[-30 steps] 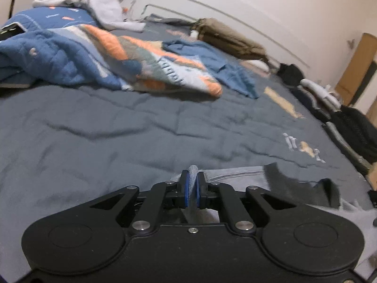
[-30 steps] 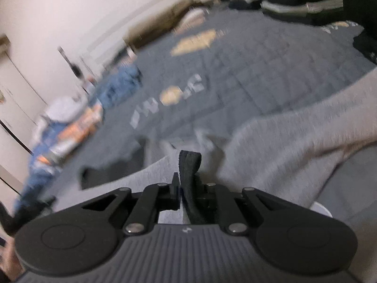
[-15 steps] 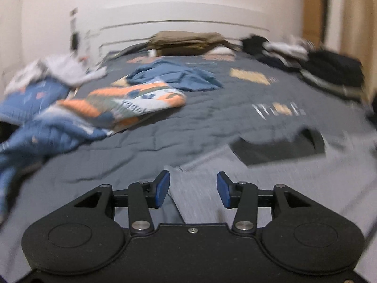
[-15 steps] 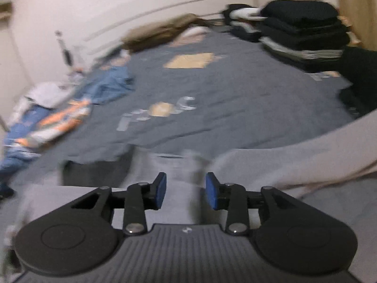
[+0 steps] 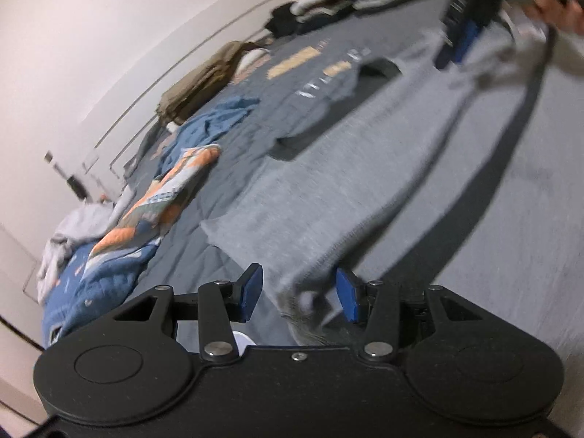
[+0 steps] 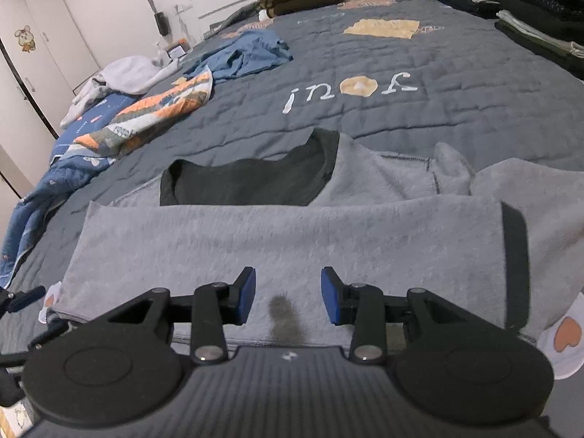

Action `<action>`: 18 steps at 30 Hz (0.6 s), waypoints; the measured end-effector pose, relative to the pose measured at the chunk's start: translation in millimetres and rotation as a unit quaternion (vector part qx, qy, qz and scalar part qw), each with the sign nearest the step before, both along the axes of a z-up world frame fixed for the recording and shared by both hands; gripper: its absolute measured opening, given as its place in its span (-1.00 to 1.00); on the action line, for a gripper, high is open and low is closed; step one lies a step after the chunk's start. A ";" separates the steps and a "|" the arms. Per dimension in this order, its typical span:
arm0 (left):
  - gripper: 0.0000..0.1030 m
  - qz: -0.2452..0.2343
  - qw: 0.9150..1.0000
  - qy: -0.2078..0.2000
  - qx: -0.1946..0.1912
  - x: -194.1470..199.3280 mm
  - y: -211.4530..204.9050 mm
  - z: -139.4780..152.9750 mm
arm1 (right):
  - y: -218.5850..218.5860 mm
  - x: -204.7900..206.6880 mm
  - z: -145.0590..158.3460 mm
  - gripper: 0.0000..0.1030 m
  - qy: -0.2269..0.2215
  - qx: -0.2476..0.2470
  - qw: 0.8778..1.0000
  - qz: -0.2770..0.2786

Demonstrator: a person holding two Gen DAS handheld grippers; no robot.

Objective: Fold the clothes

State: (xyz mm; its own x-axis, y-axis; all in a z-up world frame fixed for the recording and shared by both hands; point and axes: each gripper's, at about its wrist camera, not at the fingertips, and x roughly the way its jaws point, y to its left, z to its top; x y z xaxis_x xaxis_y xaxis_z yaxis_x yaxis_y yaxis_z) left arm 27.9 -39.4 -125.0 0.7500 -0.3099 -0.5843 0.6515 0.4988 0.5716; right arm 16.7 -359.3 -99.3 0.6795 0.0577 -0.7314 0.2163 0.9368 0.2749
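Both tools were spread wide, pinching nothing: the right gripper [image 6: 286, 301] hovered over the soft grey fleece sweatshirt [image 6: 277, 241], the left gripper [image 5: 297, 292] at its edge. One fold looked done, laid crosswise on the dark grey quilted bedspread [image 6: 419, 54]; its black-lined neckline [image 6: 248, 179] pointed toward the headboard. More folds remained.

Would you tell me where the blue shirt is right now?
In the right wrist view, the blue shirt lies crumpled upper left on the quilt, just beyond the orange-patterned cloth.

Left tool [image 5: 298, 294] open-fingered, straddling a grey sweatshirt [image 5: 365, 182] edge on the quilt [image 5: 233, 146].
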 end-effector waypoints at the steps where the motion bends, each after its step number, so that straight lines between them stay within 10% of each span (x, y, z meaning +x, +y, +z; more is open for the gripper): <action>1: -0.49 -0.009 1.000 -0.001 0.010 -0.7 -1.5 -4.1 | 1.0 1.4 -2.9 -0.26 0.004 -0.004 1.000 -0.002; 10: -0.86 -0.026 0.998 0.037 0.054 6.5 32.9 -0.8 | -1.9 11.3 -20.9 -0.28 0.014 -0.025 0.999 -0.023; 18: -0.60 -0.011 0.995 0.081 -0.059 10.8 44.1 29.6 | -1.5 13.9 -14.9 -0.27 0.018 -0.026 0.999 -0.027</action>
State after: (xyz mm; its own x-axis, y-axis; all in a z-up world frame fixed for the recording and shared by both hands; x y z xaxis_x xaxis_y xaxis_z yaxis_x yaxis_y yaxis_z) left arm 38.7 4.6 -95.4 0.6414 -0.3996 -0.6549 0.7418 0.5411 0.3963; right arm 30.6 -360.7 -114.2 0.6543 -0.0178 -0.7561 0.2764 0.9362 0.2171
